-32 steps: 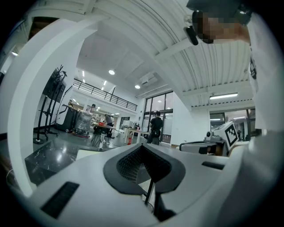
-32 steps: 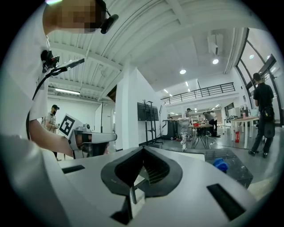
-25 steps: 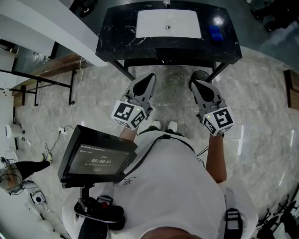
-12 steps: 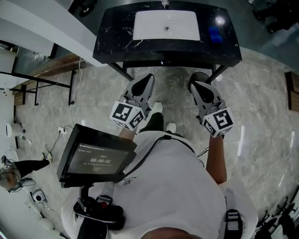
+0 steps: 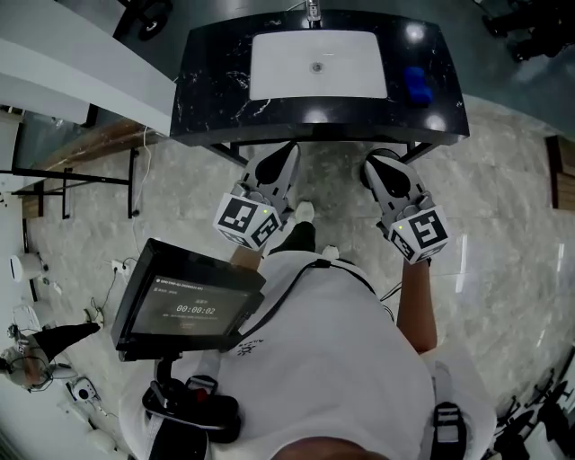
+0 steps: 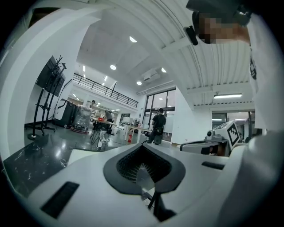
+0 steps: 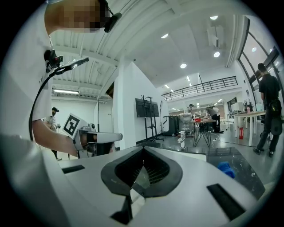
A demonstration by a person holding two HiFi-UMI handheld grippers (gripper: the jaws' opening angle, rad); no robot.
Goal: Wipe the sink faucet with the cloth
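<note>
A black marble counter (image 5: 216,81) holds a white sink basin (image 5: 316,65), with the chrome faucet (image 5: 311,11) at its far edge. A blue cloth (image 5: 416,83) lies on the counter to the right of the basin. My left gripper (image 5: 288,151) and right gripper (image 5: 375,163) are held side by side just short of the counter's front edge, both shut and holding nothing. In the right gripper view the faucet (image 7: 182,141) and the blue cloth (image 7: 226,169) lie ahead of the shut gripper (image 7: 143,151). The left gripper view shows its gripper (image 6: 143,150) and the counter (image 6: 31,162).
A screen on a stand (image 5: 184,305) is at my left hip. A wooden bench (image 5: 99,137) and a white partition (image 5: 81,63) stand to the left of the counter. Several people and tables (image 6: 156,126) are far off in the hall.
The counter and sink have come closer and lower in the head view. Both grippers have moved forward toward the counter's front edge and stay shut.
</note>
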